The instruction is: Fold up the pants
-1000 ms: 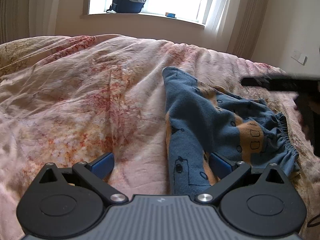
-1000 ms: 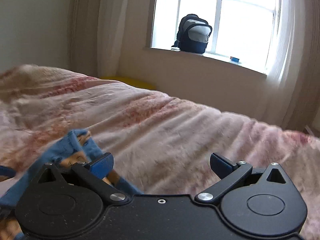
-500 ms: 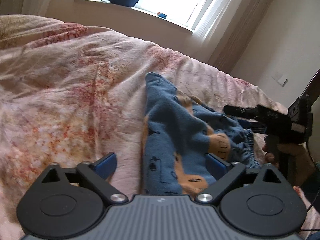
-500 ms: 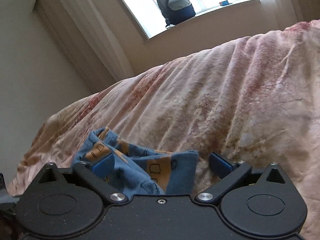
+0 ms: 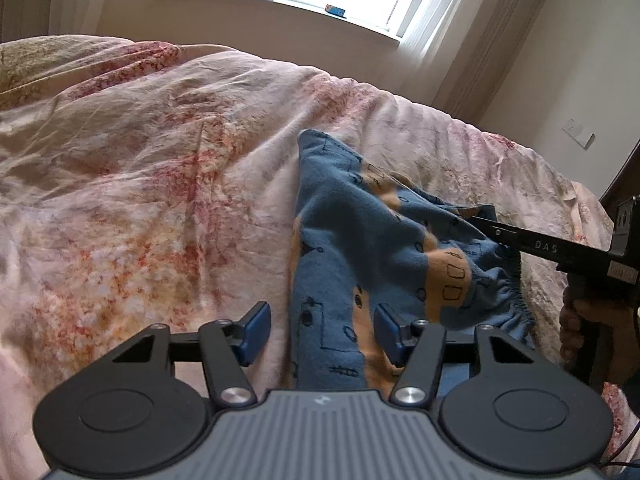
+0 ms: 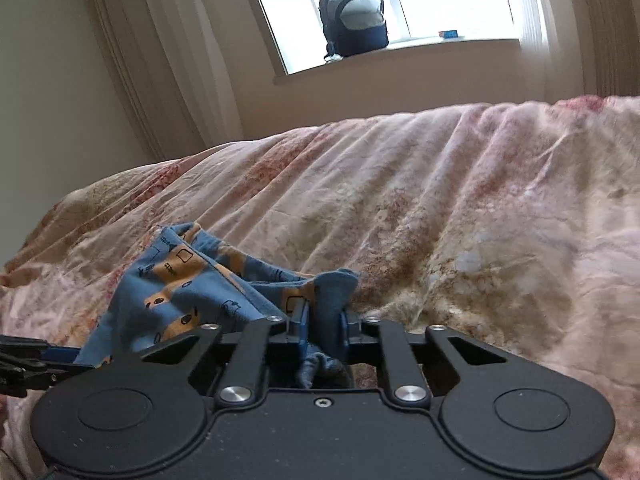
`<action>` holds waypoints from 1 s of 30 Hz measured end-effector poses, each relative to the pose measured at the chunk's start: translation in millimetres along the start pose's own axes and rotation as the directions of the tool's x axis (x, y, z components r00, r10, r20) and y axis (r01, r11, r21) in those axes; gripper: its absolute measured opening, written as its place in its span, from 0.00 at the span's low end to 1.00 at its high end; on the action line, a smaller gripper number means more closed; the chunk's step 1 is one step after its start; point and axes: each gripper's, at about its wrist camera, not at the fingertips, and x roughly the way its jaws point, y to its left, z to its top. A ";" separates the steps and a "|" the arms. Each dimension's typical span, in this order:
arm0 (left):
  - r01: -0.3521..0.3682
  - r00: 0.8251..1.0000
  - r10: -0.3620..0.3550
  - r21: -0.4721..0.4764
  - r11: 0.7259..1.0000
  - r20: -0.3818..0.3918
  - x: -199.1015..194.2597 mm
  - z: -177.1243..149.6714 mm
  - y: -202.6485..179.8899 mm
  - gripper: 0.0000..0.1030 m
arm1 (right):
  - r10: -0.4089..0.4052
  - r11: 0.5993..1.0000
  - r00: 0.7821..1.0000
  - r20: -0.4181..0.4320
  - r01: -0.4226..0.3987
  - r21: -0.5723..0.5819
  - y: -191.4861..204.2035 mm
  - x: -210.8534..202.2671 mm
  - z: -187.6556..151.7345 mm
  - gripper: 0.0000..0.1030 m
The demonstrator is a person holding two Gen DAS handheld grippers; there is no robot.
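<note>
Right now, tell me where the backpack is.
The backpack stands on the windowsill beyond the bed, upper centre in the right wrist view, left of a small blue box; the left wrist view clips its top.

A wide bed was covered by a crumpled pale pink quilt [image 5: 168,184] mottled with red and orange blotches, its folds running toward the far wall. Behind it, on the cream windowsill [image 6: 400,60] under a bright window, stood a dark blue and grey backpack [image 6: 354,20], and well apart from it lay a small blue box [image 6: 448,33]. Pale curtains [image 6: 168,60] hung beside the window, and a white wall switch [image 5: 578,133] sat on the cream wall.
</note>
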 end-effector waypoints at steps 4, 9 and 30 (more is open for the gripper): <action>-0.012 1.000 0.012 0.013 1.000 -0.015 -0.3 -0.7 -5.1 0.36 | -0.031 0.998 0.999 0.022 0.032 -0.047 10.5 -3.2 -1.3 0.09; -0.011 1.000 0.011 -0.003 1.000 0.001 -4.7 1.6 -4.6 0.17 | -0.064 0.990 0.997 0.051 0.070 -0.126 26.1 -10.2 1.0 0.07; -0.078 0.980 0.077 -0.003 0.997 0.183 -15.9 56.1 9.1 0.14 | -0.007 0.952 0.976 0.216 0.072 -0.297 76.6 -9.6 77.8 0.06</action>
